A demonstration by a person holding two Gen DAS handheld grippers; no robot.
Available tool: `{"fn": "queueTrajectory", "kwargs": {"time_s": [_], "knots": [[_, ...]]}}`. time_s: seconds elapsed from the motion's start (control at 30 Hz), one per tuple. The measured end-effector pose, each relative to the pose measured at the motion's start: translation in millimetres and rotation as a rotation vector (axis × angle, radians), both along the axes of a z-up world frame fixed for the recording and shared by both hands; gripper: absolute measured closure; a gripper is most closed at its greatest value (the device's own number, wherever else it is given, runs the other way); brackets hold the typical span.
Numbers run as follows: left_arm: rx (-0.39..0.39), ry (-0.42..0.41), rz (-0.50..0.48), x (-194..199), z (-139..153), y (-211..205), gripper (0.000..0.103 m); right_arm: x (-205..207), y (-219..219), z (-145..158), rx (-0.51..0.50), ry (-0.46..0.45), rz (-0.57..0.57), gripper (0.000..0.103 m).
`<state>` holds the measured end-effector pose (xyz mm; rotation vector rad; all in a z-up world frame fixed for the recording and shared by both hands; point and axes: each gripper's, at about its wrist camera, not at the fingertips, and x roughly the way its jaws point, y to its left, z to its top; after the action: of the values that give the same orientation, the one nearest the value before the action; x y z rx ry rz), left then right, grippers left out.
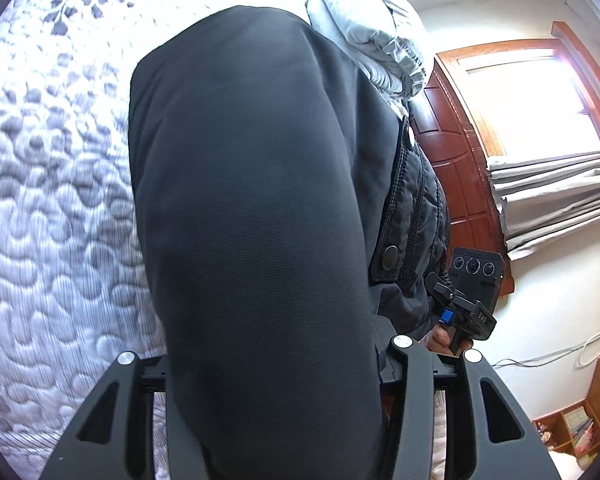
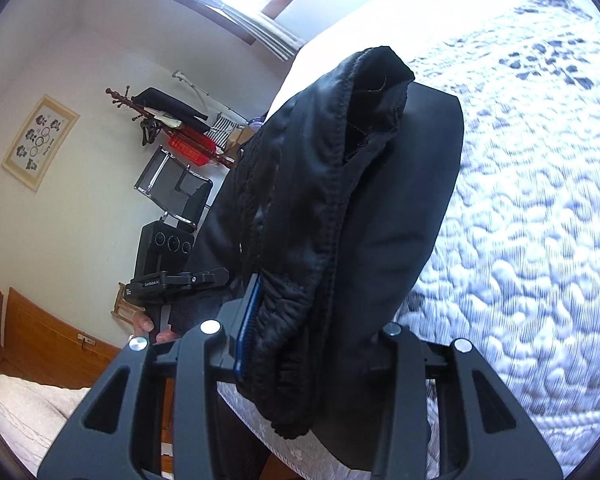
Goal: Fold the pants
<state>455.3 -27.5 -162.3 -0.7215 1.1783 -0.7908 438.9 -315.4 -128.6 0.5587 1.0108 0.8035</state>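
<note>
Both the left gripper (image 1: pixel 267 356) and right gripper (image 2: pixel 312 340) grasp the limp dark woven-fabric pants (image 1: pixel 251 184) (probably best held at the seamed edge)

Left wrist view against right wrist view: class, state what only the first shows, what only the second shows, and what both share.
Only the left wrist view shows the grey pillow, the wooden door and a smooth face of the black pants. Only the right wrist view shows the pants' stitched seam edge, a framed picture and a coat rack. Both show the pants clamped between gripper fingers and the quilted bed.
</note>
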Motion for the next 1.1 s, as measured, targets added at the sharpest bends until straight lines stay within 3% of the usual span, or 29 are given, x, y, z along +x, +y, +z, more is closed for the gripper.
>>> {"fn": "queueTrajectory", "kwargs": {"time_s": [0.37, 0.83, 1.1], "knots": [[0.011, -0.028, 0.033, 33.6, 11.6, 10.8, 0.055, 31.6, -14.7, -0.5, -0.002, -0.027, -0.008, 0.065], [0.057, 0.093, 0.061, 95.6, -52.1, 22.4, 0.055, 105.5, -18.8, -59.5, -0.021, 0.125, 0.003, 0.065], [0.064, 0.06, 0.033, 92.2, -62.4, 22.7, 0.045, 123.4, -50.0, -90.2, 0.046, 0.21, -0.012, 0.06]]}}
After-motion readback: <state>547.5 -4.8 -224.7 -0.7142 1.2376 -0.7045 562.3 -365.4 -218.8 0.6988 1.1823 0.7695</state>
